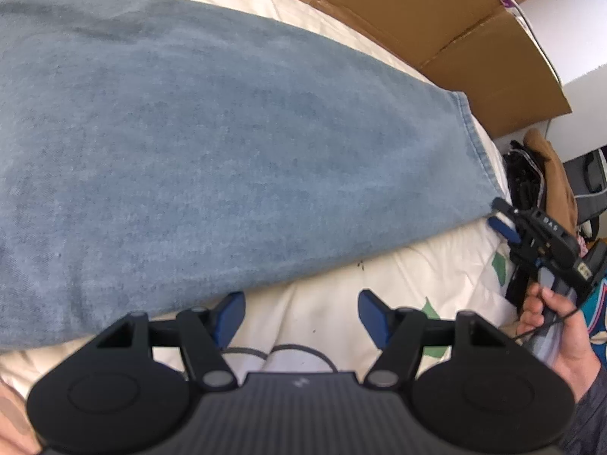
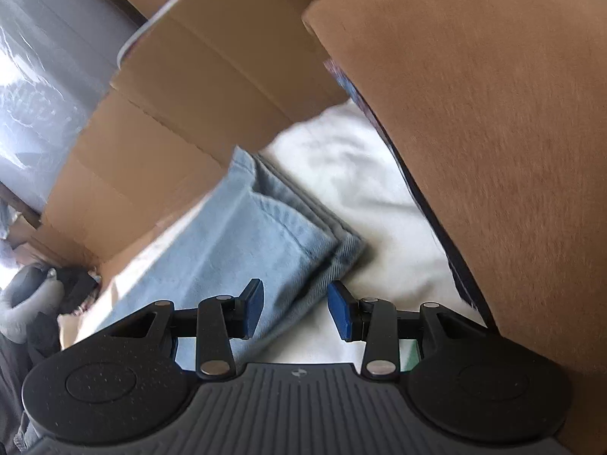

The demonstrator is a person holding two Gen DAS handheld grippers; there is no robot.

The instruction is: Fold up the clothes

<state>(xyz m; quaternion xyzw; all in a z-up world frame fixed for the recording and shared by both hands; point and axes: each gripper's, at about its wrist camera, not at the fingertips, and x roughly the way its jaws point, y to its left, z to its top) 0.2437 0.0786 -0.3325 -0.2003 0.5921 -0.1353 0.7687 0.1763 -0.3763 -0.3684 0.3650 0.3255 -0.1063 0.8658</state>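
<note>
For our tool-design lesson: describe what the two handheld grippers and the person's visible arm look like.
Each gripper, left and right, has a black ribbed body, two round black discs, silver pivot pins and blue pads on the jaws. The right one carries white lettering and a thin black cable. The sleeve is dark grey.

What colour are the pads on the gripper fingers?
Blue pads on black fingers, on both grippers; clearest in the right wrist view, above the light blue denim jeans.

left tongs point(image 1: 301, 318): black, ribbed base, blue pads | right tongs point(image 2: 295, 310): same | sleeve point(image 1: 586, 417): dark grey
</note>
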